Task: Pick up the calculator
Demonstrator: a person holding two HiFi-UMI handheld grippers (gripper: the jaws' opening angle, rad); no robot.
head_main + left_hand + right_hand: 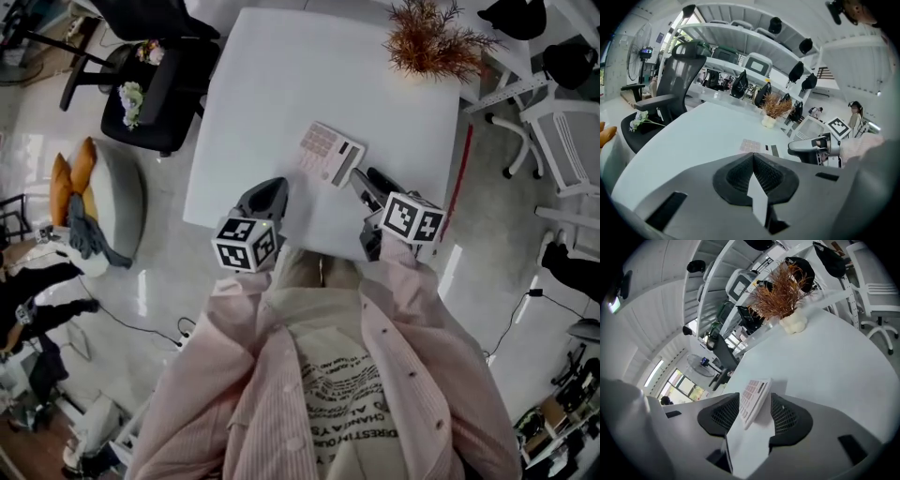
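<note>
Right gripper: jaws apart, straddling the near end of the calculator. One pad looks to be against its edge and the other shows a gap. Fisheye makes contact hard to call, but I'd say it's not clamped yet. The calculator lies keys up on the white table, angled, toward the near side. The gripper comes in low along the tabletop, probably to catch the thin sides. Left gripper: jaws together, empty, parked alongside, well clear of the calculator. Dried plant sits at the far corner, out of the way.
</note>
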